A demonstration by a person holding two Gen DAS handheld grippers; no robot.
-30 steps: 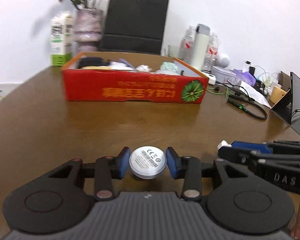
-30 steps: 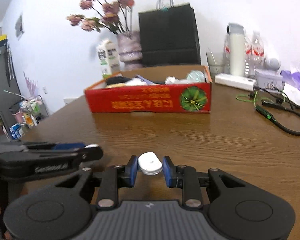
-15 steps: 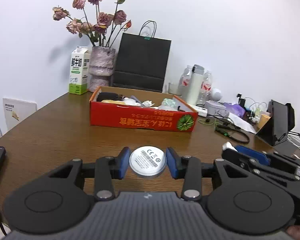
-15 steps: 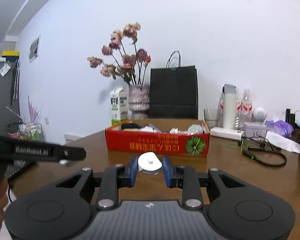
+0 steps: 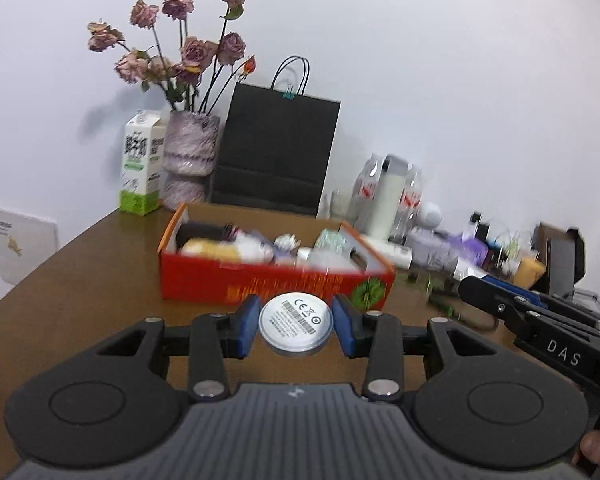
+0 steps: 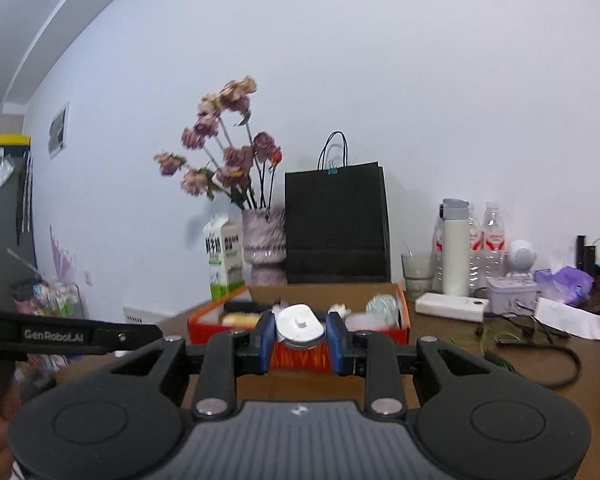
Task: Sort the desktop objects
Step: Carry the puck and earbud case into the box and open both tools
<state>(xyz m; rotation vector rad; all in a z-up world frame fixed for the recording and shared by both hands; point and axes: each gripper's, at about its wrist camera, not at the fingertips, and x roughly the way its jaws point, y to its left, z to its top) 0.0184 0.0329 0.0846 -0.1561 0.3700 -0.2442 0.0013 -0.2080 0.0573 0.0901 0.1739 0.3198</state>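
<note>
Desk [image 5: 80, 292]: brown wood grain, rounded near-left edge; bare surface on the left between that edge and the box, cluttered along the right.

Left claw [image 5: 295, 326]: my blue pads pinch a round silver disc [image 5: 295, 325] by its rim, flat printed label with barcode facing up. It is held above the desk, in front of the box's near wall.

Right claw [image 6: 300, 336]: my blue pads are pressed on a small white oval gadget [image 6: 300, 325] with a smooth, glossy shell and a small nub on top. It is held in the air before the box.

Red box [image 5: 260, 286]: shallow cardboard, open top, orange inner rim, green round print at its right corner. Contents, blurred: a dark roll, a yellowish piece, white crumpled bits, a pale green round item.

Behind the box: milk carton [image 5: 142, 162], mottled purple vase [image 5: 190, 160] with dried roses, black paper bag [image 5: 278, 148] against the white wall.

Right side: white flask [image 6: 455, 246], clear bottles, white power strip [image 6: 452, 307], black cable [image 6: 556, 360].
</note>
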